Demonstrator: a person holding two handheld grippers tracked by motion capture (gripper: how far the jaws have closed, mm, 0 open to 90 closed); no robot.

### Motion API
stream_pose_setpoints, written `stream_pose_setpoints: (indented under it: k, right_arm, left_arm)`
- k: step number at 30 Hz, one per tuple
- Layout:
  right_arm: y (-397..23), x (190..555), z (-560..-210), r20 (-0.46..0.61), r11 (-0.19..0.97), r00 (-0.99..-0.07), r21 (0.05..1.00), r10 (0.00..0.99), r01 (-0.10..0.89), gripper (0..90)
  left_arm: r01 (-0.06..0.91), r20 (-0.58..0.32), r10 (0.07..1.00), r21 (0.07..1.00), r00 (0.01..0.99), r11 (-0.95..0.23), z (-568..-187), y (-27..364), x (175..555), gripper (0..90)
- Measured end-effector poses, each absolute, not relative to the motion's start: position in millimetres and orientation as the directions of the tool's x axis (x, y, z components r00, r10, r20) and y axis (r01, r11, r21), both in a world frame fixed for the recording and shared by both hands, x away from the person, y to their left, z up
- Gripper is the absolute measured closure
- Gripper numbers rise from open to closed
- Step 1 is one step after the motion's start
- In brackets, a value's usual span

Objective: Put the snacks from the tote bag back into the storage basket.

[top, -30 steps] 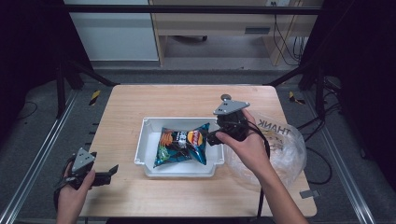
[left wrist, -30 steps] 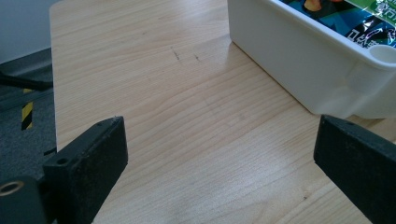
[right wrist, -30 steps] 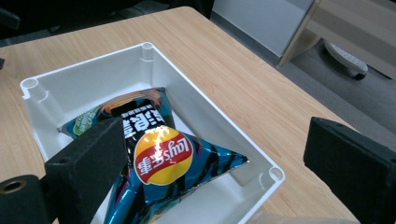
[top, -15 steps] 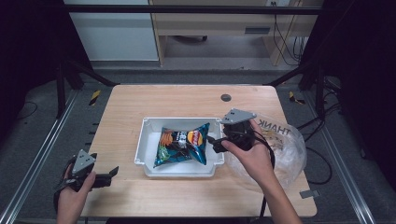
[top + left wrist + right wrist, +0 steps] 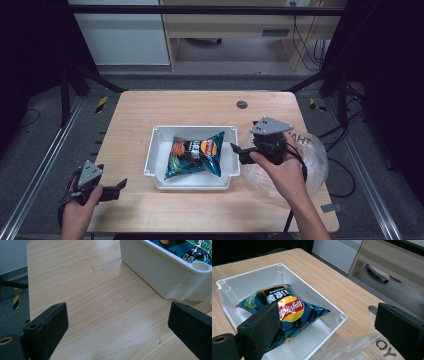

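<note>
Right gripper [image 5: 327,332] above Lay's chip bag [image 5: 289,312]

A puffy blue chip bag [image 5: 195,155] with a red and yellow logo was laid flat inside the white tray [image 5: 192,181], which was set in the middle of the desk [image 5: 135,115].

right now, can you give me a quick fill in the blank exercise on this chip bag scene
1. The chip bag lies inside the white ____.
2. The right gripper has its jaws ____, with nothing between them.
3. The clear plastic bag lies on the table under the person's ____ hand.
4. The left gripper hovers near the table's ____ corner on the person's left.

Missing words: bin; open; right; near
</note>
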State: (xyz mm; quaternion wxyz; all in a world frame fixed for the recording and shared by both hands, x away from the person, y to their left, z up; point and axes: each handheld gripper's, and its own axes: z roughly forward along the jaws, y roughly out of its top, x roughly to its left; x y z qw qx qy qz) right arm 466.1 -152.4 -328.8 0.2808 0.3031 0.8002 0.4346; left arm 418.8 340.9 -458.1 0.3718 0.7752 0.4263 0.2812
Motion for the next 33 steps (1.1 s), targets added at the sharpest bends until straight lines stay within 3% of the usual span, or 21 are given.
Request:
stream_pose_setpoints:
  k: [33]
  right_arm:
    - [-216, 425, -344, -0.127, 0.297, -0.506, 0.915, 0.853, 0.272, 5.8]
  left_arm:
    - [0.443, 0.121, 0.878, 0.826, 0.463, -0.348, -456, 344, 418, 2.4]
